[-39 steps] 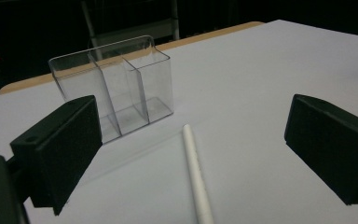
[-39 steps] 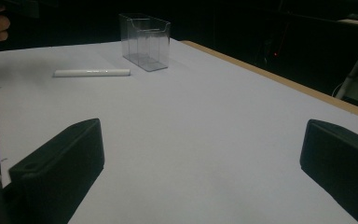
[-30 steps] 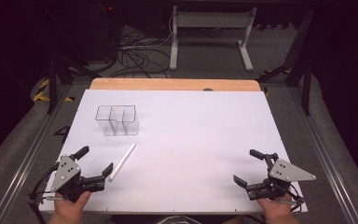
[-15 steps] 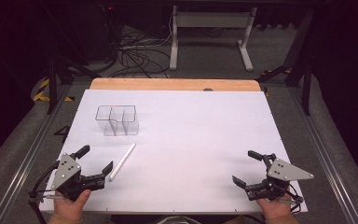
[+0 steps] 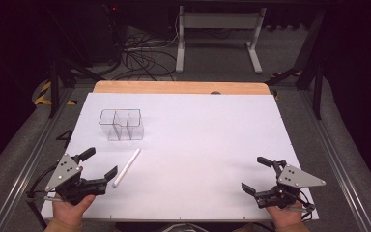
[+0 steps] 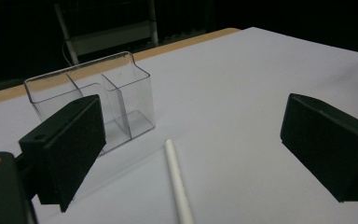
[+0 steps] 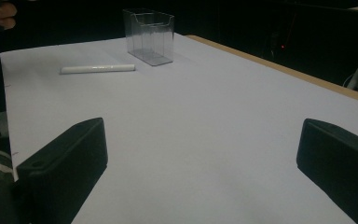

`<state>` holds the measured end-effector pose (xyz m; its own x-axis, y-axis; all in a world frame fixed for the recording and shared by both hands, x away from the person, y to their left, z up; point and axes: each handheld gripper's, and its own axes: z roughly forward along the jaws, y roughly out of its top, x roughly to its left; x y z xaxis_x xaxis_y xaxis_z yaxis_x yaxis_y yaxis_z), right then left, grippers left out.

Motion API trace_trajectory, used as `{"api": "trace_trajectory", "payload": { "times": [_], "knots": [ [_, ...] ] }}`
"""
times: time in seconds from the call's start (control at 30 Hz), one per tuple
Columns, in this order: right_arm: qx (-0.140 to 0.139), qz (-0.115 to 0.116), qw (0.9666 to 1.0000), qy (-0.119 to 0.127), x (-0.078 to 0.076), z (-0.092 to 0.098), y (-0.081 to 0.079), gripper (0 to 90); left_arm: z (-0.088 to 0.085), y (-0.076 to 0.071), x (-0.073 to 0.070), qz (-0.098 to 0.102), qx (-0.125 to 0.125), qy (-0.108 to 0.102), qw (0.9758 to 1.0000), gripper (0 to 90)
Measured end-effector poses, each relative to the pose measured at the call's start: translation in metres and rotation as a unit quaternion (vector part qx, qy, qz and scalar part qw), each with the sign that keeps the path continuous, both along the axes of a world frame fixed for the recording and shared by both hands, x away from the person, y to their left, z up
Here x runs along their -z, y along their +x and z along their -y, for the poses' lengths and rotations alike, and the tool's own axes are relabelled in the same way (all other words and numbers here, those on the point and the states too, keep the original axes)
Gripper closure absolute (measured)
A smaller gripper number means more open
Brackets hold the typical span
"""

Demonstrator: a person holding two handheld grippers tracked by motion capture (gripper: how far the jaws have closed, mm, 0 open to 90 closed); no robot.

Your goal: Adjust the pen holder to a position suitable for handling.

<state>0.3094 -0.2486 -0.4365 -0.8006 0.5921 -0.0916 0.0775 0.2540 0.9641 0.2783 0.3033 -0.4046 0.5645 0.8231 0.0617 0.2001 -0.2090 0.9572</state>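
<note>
Grippers spread wide and holding nothing, the slim white marker pen (image 5: 126, 167) lying just beside your left one

Your left gripper (image 5: 98, 165) rests at the near left corner of the white-covered table (image 5: 212, 145), jaws far apart, and in the left gripper view the pen (image 6: 177, 183) lies flat on the sheet between them, untouched; beyond its far tip stands the clear plastic three-compartment organiser box (image 5: 121, 123), upright and apart from the pen; your right gripper (image 5: 256, 174) sits well away at the near right corner, its jaws just as wide over bare sheet
</note>
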Motion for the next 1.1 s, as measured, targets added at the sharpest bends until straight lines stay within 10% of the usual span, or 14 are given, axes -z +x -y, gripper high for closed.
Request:
{"api": "trace_trajectory", "payload": {
  "times": [1.1],
  "knots": [
    [-0.007, -0.007, 0.9999, -0.005, 0.003, -0.001, -0.003, 2.6, 0.011, 0.046, -0.032, -0.021, 0.009, 0.023, 0.9995, 14.0]
  ]
}}
